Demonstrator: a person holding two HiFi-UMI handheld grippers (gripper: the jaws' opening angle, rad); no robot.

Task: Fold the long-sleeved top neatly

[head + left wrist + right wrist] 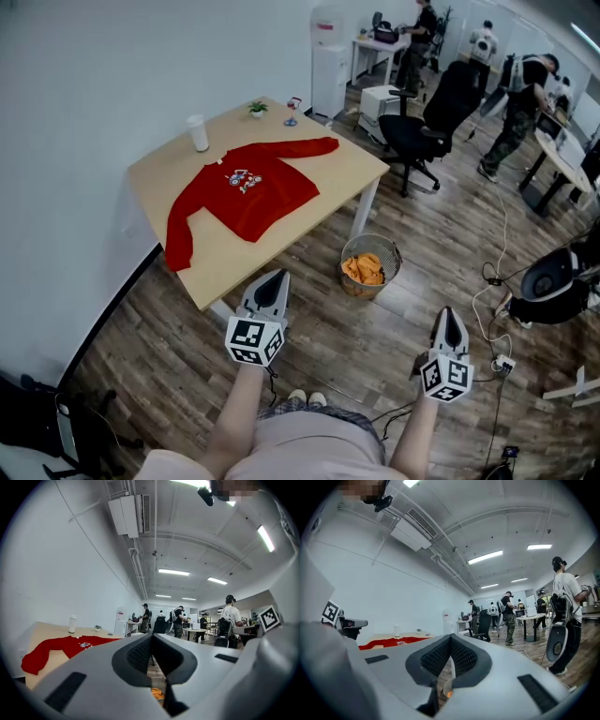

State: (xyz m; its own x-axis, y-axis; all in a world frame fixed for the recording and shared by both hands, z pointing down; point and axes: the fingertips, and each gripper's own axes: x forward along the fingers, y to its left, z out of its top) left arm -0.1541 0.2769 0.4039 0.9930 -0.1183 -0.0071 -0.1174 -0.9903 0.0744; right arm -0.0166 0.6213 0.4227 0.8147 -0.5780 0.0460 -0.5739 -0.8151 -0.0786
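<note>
Here, both grippers were held level above the wood floor (309, 328), short of the table (347, 169). The left gripper (274, 278) was fully closed, its pads brought together with nothing clamped between them. The right gripper (449, 317) was likewise closed and empty.

The red long-sleeved top (253, 192) was laid flat and unfolded on the table, ahead of the left gripper and well apart from it. One sleeve was extended to the table edge on that gripper's outer side. The other sleeve was stretched toward the far corner.

A wire basket (349, 251) was stood on the floor between the two grippers and a little ahead of them, beside the table leg. Orange material (364, 270) was held in it; its kind could not be determined.

Beyond the top, a white cup (198, 133) was placed upright on the table; its contents could not be seen. A small potted plant (258, 110) and what appeared to be a small glass (293, 112) were set near the far edge.
</note>
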